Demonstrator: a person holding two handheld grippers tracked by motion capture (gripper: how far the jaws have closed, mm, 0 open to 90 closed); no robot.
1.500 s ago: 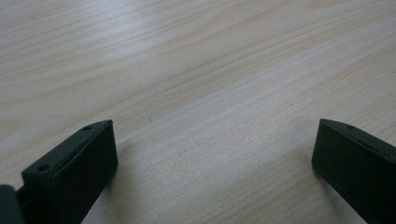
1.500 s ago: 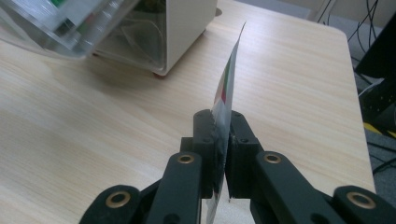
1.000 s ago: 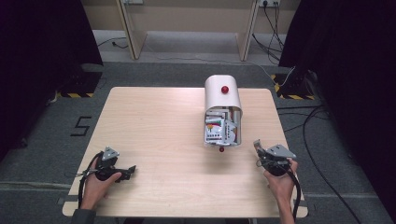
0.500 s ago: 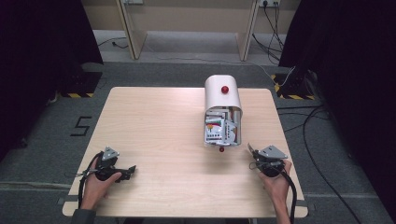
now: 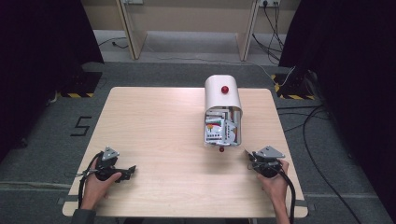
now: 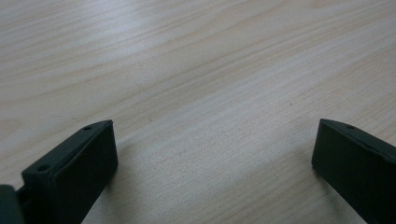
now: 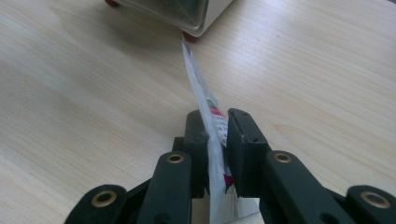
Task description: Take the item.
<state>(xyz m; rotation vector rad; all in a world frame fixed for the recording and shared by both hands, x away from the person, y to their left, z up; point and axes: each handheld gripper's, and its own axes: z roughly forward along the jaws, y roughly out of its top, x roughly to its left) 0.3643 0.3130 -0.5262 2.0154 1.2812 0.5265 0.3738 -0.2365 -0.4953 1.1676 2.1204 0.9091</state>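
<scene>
Work in hand: we take a printed packet [image 7: 211, 140] out of the white dispenser box [image 5: 222, 98] that stands far right on the bench [image 5: 154, 121].
Right tool [image 5: 254, 158]: it sits near right, just before the box mouth; its jaws have just been opening a little, with the packet on edge between them, the left pad touching it, the right pad slightly off.
Change: since a second ago this tool has moved left, nearer to the box.
Meaning: we judge the grip is loosening, so the packet may be released.
Left tool [image 6: 212, 154]: jaws wide apart, nothing between, resting near left.
</scene>
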